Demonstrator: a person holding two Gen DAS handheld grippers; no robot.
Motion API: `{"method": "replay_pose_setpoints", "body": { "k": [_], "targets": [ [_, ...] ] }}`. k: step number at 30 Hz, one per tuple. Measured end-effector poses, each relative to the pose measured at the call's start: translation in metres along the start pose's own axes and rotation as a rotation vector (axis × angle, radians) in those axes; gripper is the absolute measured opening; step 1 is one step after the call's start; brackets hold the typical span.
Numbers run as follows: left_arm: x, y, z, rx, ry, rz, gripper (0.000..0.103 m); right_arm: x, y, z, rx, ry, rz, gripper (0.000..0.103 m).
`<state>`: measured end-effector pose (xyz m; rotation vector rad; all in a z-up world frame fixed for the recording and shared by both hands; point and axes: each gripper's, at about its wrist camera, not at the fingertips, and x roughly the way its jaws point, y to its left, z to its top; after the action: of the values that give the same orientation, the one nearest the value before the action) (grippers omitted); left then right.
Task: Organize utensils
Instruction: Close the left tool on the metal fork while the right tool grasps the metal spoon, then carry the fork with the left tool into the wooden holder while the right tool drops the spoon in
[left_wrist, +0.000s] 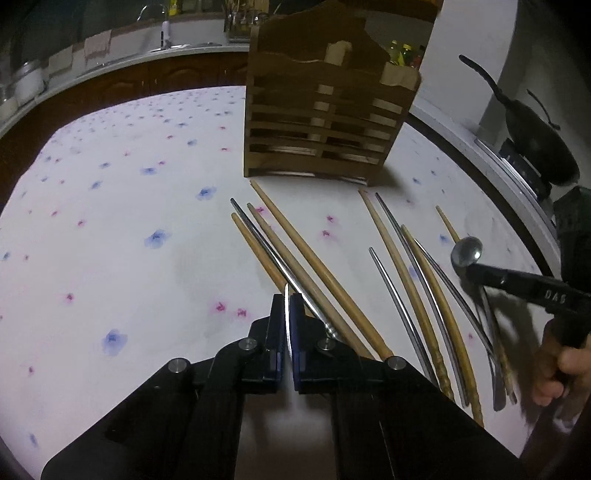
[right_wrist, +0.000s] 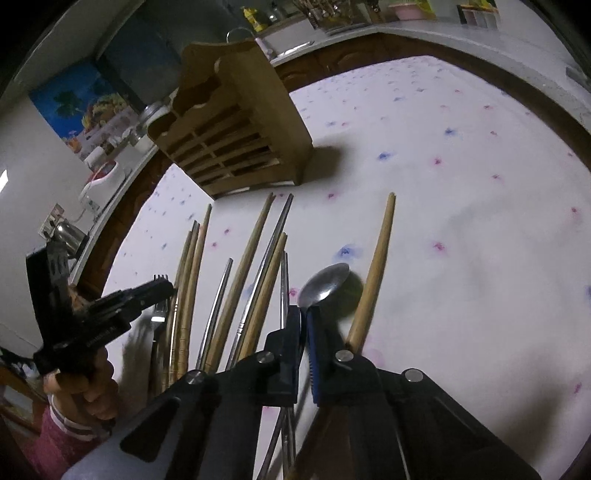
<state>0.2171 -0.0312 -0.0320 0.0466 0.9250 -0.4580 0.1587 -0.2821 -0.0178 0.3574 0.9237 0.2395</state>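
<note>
- The left gripper (left_wrist: 287, 295) has its jaws pressed together on a thin metal utensil (left_wrist: 287, 325) seen edge-on; in the right wrist view the same tool carries a fork (right_wrist: 161, 276) whose tines jut past the fingertips.
- The right gripper (right_wrist: 306, 314) pinches a metal spoon (right_wrist: 325, 284) by the neck, its bowl sticking out just beyond the fingers (right_wrist: 291, 332) and raised off the cloth.
- In the left wrist view that spoon's bowl (left_wrist: 466, 251) hangs at the right, above the loose chopsticks.
- The wooden utensil holder (left_wrist: 325, 122) stands upright on the floral tablecloth (left_wrist: 110, 221), ahead of both tools and well apart from each.
- Between holder and grippers, wooden chopsticks (left_wrist: 314, 266) and metal chopsticks (left_wrist: 406, 254) lie scattered on the cloth, tips toward the holder.
- One wooden chopstick (right_wrist: 376, 266) lies alone just right of the right gripper; its end passes beneath the right finger.
- A second fork (right_wrist: 158, 325) lies on the cloth among the chopsticks, near the left gripper.
- A dark pan (left_wrist: 535, 140) sits on the stove beyond the table's right edge.
</note>
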Motion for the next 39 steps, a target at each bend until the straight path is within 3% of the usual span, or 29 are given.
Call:
{"method": "replay_pose_setpoints", "body": {
  "k": [7, 18, 28, 34, 39],
  "targets": [
    [-0.042, 0.001, -0.006, -0.028, -0.078, 0.003, 0.002, -0.034, 0.021, 0.001, -0.047, -0.082, 0.022, 0.002],
    [-0.122, -0.002, 0.006, -0.019, -0.263, 0.044, 0.002, -0.092, 0.058, 0.018, -0.151, -0.254, 0.019, 0.002],
    [-0.144, 0.012, 0.025, -0.064, -0.357, 0.095, 0.002, -0.102, 0.069, 0.032, -0.184, -0.305, 0.008, 0.002],
    [-0.149, 0.015, 0.055, -0.076, -0.410, 0.120, 0.002, -0.105, 0.074, 0.052, -0.197, -0.330, -0.003, 0.002],
    [-0.157, 0.013, 0.102, -0.063, -0.488, 0.158, 0.002, -0.111, 0.084, 0.086, -0.232, -0.388, -0.033, 0.002]
  ]
}}
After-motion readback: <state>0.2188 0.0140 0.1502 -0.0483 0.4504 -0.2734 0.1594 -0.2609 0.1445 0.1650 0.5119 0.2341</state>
